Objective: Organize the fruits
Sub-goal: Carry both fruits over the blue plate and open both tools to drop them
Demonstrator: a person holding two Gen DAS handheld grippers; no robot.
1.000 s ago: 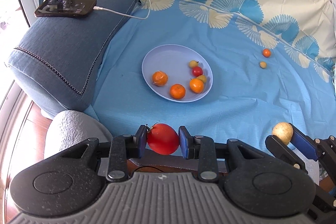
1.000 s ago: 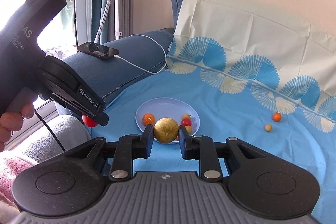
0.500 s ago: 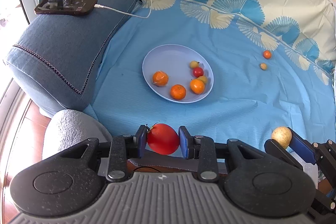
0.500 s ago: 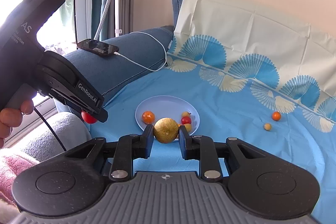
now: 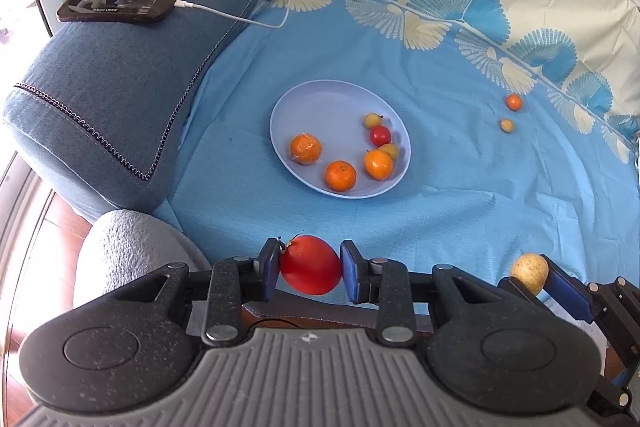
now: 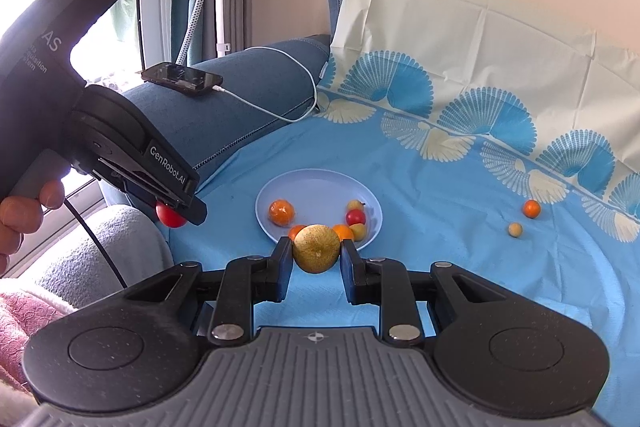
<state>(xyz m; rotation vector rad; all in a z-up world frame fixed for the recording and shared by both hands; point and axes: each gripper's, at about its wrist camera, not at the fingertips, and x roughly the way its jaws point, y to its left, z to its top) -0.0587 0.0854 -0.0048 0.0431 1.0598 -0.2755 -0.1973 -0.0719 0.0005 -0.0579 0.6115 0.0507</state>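
Six fruits are already gathered on the plate [image 5: 280, 107], while a red fruit [image 5: 310, 270] is gripped in the left gripper [image 5: 310, 271] jaws, a yellow fruit [image 6: 316, 248] in the right gripper [image 6: 316, 255] jaws, and two small fruits [image 5: 510, 114] are left on the sheet [image 5: 460, 187] at 2 o'clock from the plate.

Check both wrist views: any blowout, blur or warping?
Left wrist view: sharp, strong fisheye bending at the sofa arm, plate evenly lit. Right wrist view: window blown out at top left, yellow fruit in the tongs crisp.
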